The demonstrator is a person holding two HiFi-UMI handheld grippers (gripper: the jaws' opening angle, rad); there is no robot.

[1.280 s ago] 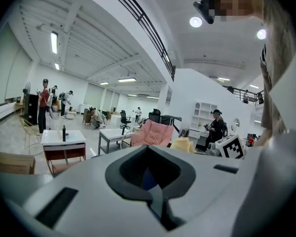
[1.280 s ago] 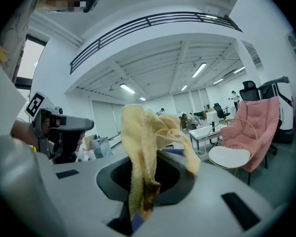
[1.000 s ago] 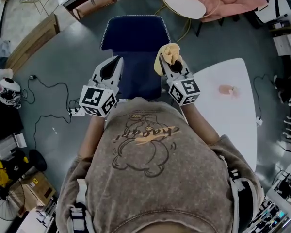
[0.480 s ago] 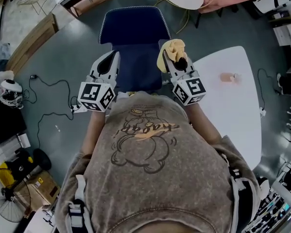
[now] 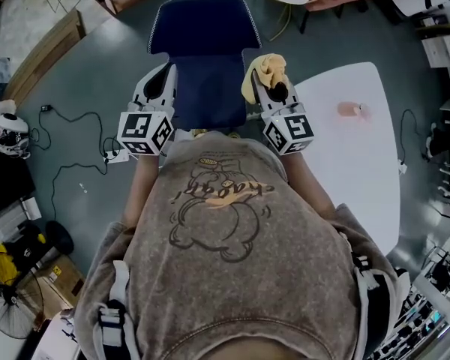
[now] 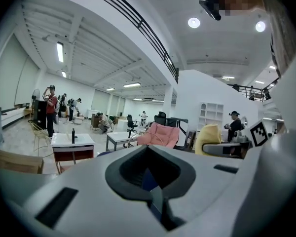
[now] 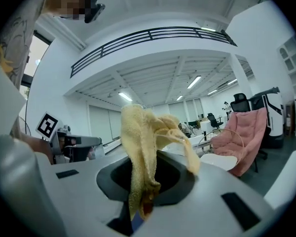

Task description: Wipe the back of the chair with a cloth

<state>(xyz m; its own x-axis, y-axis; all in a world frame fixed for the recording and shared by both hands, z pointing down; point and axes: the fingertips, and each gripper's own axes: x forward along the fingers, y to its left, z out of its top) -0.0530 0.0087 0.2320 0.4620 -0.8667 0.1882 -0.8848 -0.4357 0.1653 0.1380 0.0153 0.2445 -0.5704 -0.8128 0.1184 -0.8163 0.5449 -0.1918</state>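
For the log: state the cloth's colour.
Pale yellow; the cloth shows best in the right gripper view.

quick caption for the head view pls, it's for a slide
Seen from above: right gripper clamps a yellow cloth, left gripper shut and empty, both held near a blue chair.

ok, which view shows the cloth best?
Right gripper view: the cloth fills the middle, pinched in the right gripper's jaws. Head view shows only a small yellow bunch at that gripper's tip; left gripper view, a distant yellow patch.
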